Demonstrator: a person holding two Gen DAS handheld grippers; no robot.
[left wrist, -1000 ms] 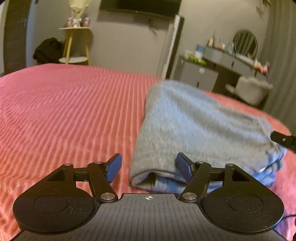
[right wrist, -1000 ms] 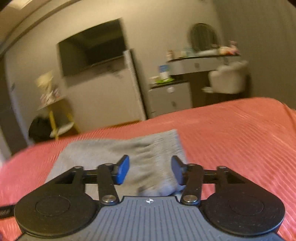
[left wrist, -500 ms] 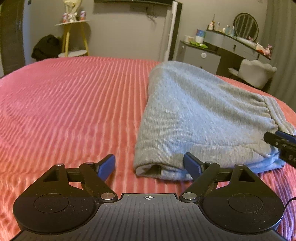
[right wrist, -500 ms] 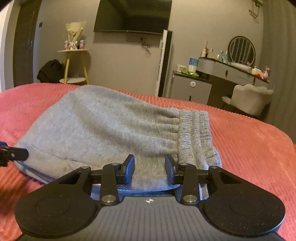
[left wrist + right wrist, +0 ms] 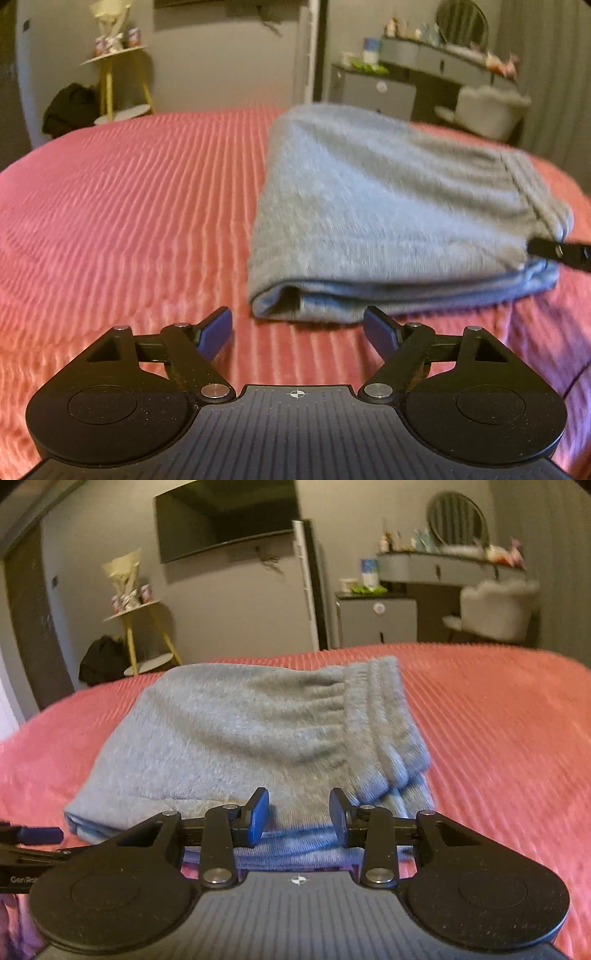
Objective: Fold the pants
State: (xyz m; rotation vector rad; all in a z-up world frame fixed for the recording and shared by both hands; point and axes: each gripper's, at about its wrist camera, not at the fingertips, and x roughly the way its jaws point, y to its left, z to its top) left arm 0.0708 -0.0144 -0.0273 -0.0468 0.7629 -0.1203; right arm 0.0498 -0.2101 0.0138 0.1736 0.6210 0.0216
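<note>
Pink ribbed bed [image 5: 129,221] across both views. On it, folded grey pants [image 5: 388,214] lying flat in a stacked bundle, ribbed waistband [image 5: 384,716] toward the right side in the right wrist view (somewhat blurred). Left tool [image 5: 297,332] low over the bedspread just short of the bundle's near folded edge, blue pads wide apart, gripping nothing. Right tool [image 5: 299,814] at the near edge of the pants, pads parted with fabric visible between them, not clamped.
</note>
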